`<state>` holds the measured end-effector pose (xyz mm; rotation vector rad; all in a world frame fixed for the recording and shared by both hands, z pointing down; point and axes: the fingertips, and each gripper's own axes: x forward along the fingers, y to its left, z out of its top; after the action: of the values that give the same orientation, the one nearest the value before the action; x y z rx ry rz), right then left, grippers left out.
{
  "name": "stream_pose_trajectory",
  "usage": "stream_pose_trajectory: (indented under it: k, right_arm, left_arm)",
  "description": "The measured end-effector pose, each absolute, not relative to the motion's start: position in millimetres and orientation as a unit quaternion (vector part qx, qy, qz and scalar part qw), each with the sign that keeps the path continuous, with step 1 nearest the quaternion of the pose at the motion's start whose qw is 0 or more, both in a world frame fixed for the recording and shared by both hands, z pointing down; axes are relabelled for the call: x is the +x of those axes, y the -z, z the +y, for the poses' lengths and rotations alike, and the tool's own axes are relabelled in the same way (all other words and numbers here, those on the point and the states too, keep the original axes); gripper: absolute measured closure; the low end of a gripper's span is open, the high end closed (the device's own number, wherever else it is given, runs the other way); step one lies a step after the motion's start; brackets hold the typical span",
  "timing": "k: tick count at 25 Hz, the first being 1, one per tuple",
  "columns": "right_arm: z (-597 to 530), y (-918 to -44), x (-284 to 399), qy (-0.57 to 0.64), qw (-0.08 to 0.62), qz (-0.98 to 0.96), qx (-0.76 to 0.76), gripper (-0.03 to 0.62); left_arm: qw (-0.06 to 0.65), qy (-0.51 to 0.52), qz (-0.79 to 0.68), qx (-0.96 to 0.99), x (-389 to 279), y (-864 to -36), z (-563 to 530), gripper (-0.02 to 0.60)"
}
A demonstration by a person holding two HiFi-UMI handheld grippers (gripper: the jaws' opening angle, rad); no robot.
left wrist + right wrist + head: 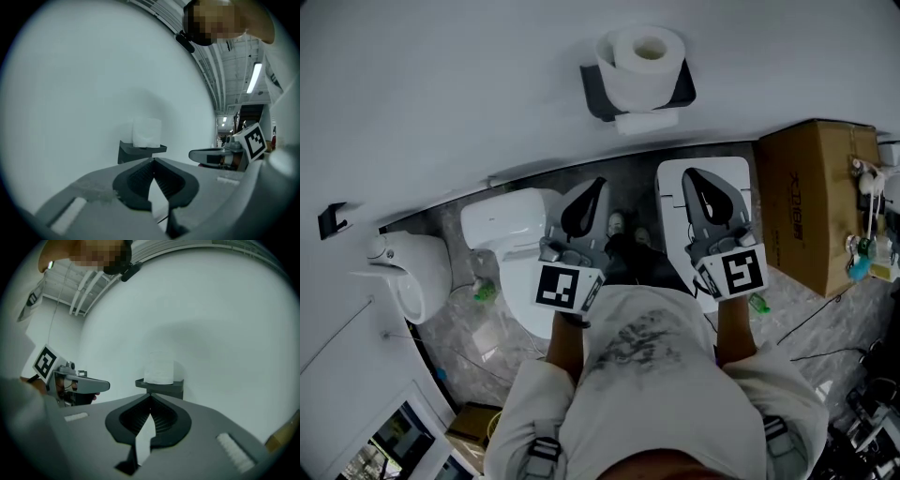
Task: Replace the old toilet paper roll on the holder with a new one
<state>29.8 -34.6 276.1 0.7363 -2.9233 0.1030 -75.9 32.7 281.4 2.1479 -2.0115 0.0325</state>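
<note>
The toilet paper roll [642, 61] stands upright on the flat top of a dark wall-mounted holder [598, 94], fixed to the white wall [441, 94] ahead of the person. A pale strip [645, 122] shows just beneath the holder's shelf; whether it belongs to a second roll on a spindle cannot be determined from any view. The left tool [592, 192] has its jaws fully together with nothing between them, and the right tool [698, 187] is likewise closed and empty. Both tools are held side by side in front of the chest, pointed roughly level at the wall and well apart from the holder. A toilet [502, 234] sits on the floor below to the left, and a cardboard box [811, 202] stands to the right. Assessment: the task is at its opening step, the approach, with no roll yet touched. The next move calls for bringing one tool up to the holder, parting its jaws wide enough to span the roll, and closing gently, since soft paper is likely to crush under a hard grip.
</note>
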Motion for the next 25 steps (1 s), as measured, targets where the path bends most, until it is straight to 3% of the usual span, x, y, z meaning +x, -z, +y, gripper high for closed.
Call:
stream_pose_trajectory:
  k: [25]
  right_arm:
    - [-117.3, -343.5, 13.0, -0.044, 0.108, -0.944, 0.308, 0.592]
  left_arm:
    - [0.145, -0.032, -0.645, 0.750, -95.8, -350.1, -39.9, 0.560]
